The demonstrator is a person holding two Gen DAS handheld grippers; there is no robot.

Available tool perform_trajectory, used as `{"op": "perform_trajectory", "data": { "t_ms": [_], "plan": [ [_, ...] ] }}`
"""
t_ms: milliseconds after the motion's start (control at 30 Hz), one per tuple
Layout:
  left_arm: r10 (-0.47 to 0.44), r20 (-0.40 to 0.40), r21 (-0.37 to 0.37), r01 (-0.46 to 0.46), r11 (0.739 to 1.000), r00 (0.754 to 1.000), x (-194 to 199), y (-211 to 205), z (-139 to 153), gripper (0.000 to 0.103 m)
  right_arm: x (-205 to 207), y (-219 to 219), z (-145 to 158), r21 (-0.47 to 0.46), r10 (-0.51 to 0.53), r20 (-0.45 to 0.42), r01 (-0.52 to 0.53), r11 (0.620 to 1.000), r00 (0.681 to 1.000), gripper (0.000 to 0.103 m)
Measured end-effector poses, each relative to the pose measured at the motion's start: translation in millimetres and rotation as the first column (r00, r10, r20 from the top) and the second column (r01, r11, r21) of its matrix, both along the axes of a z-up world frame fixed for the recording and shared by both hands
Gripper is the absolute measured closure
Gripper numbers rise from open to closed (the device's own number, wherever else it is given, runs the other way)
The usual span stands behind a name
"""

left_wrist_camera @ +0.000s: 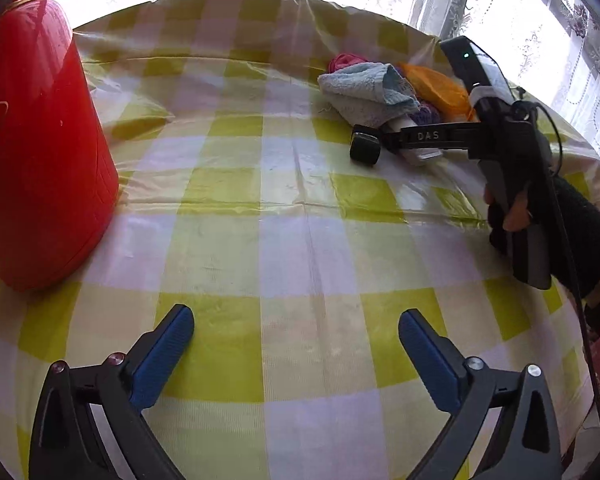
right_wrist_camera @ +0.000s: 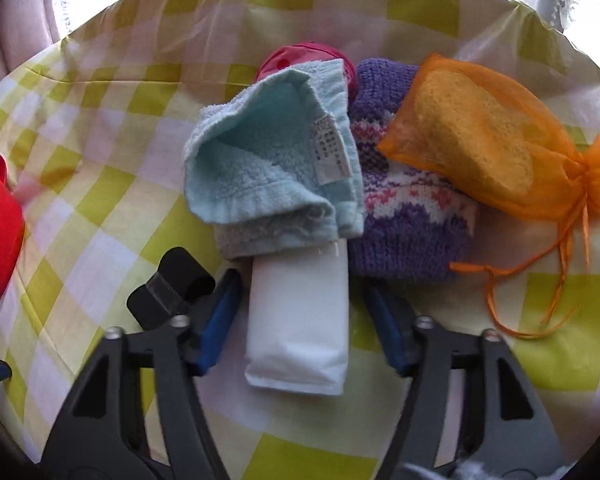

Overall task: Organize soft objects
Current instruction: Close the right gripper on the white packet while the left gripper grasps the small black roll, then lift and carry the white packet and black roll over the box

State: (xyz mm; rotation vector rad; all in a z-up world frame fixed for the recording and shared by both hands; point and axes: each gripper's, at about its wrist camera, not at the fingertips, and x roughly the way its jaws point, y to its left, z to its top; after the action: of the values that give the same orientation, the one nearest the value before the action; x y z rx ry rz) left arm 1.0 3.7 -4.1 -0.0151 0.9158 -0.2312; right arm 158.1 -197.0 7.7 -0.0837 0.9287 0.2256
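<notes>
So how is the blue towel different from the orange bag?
The blue towel is thick, fluffy and crumpled, with a white label; the orange bag is thin and see-through, showing something yellow inside. The bag is tied shut with strings, while the towel lies loosely folded. The towel partly covers the white packet; the bag leans on the purple knit. Both are soft.

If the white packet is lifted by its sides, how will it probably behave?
The white packet looks soft and puffy, so it probably squashes and weighs little. Its smooth wrapper may slip. Its far end lies under the blue towel, which would likely drag along.
</notes>
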Motion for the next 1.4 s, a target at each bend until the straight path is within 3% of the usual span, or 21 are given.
{"op": "perform_trajectory", "data": {
  "t_ms": [100, 233, 367, 500, 600, 633, 667, 700, 733, 800, 933, 1100, 1133, 1200, 1400],
  "plan": [
    [-0.019, -0.012, 0.114, 0.021, 0.993, 1.000, 1.0, -16.0, -3.9, 0.000, -44.6, -17.1, 3.7, 0.058, 0.026, -0.029, -0.024, 0.998, 0.999, 0.061],
    [0.039, -0.035, 0.100, -0.036, 0.994, 0.999, 10.9, -13.8, -2.6, 0.000, -140.5, -43.9, 7.6, 0.099, 0.052, -0.034, -0.048, 0.994, 0.998, 0.061],
    [0.051, -0.077, 0.030, -0.048, 0.998, 0.996, 63.0, -32.2, 3.7, 0.000, -220.9, -60.2, 7.7, 0.114, 0.030, -0.002, -0.029, 0.993, 1.000, 0.060],
    [0.016, -0.086, 0.030, -0.013, 0.999, 0.996, 132.1, -71.4, 4.6, 0.000, -239.9, -61.8, 9.1, 0.123, -0.003, 0.020, 0.000, 0.992, 1.000, 0.060],
    [0.010, -0.060, 0.090, -0.005, 0.996, 0.998, 166.6, -92.4, 1.3, 0.001, -240.2, -58.5, 8.1, 0.104, -0.004, 0.023, 0.002, 0.995, 1.000, 0.059],
    [0.002, -0.041, 0.126, 0.003, 0.992, 0.999, 169.0, -97.5, 0.4, 0.007, -239.4, -57.6, 8.4, 0.097, -0.003, 0.024, 0.000, 0.995, 1.000, 0.058],
    [-0.019, -0.022, 0.112, 0.021, 0.994, 1.000, 165.7, -98.3, 3.4, 0.016, -238.6, -57.0, 8.5, 0.094, -0.001, 0.024, -0.002, 0.996, 1.000, 0.057],
    [-0.033, -0.008, 0.109, 0.034, 0.993, 0.999, 158.6, -97.7, 8.3, 0.052, -238.1, -56.1, 7.8, 0.097, 0.001, 0.024, -0.004, 0.995, 1.000, 0.056],
    [-0.048, -0.011, 0.096, 0.049, 0.994, 0.999, 149.3, -94.9, 12.6, 0.076, -238.2, -57.9, 7.9, 0.111, 0.005, 0.022, -0.007, 0.994, 1.000, 0.054],
    [-0.068, -0.010, 0.051, 0.069, 0.996, 0.998, 120.6, -81.5, 18.3, 0.076, -238.0, -60.2, 5.9, 0.150, 0.014, 0.019, -0.017, 0.989, 1.000, 0.049],
    [-0.069, 0.066, 0.055, 0.065, 0.996, 0.995, 33.1, -38.5, 30.7, 0.076, -235.1, -58.5, 6.0, 0.182, 0.032, 0.017, -0.035, 0.983, 0.999, 0.038],
    [0.020, 0.067, -0.005, -0.020, 1.000, 0.998, -52.2, 15.6, 32.9, 0.076, -220.9, -41.4, 4.3, 0.079, 0.034, 0.017, -0.035, 0.996, 0.999, 0.035],
    [0.033, 0.059, -0.021, -0.032, 0.999, 0.998, -60.0, 23.4, 32.2, 0.076, -218.2, -36.2, 3.2, 0.041, 0.038, 0.018, -0.039, 0.998, 0.999, 0.036],
    [0.050, 0.049, -0.025, -0.049, 0.998, 0.997, -68.8, 31.0, 29.5, 0.076, -216.9, -28.3, 2.2, -0.007, 0.050, 0.037, -0.050, 0.999, 0.998, 0.062],
    [0.037, 0.042, -0.049, -0.035, 0.998, 0.998, -84.0, 16.0, 27.9, 0.076, -243.4, -20.2, 15.7, 0.039, 0.029, 0.063, -0.031, 0.999, 0.998, 0.062]
  ]
}}
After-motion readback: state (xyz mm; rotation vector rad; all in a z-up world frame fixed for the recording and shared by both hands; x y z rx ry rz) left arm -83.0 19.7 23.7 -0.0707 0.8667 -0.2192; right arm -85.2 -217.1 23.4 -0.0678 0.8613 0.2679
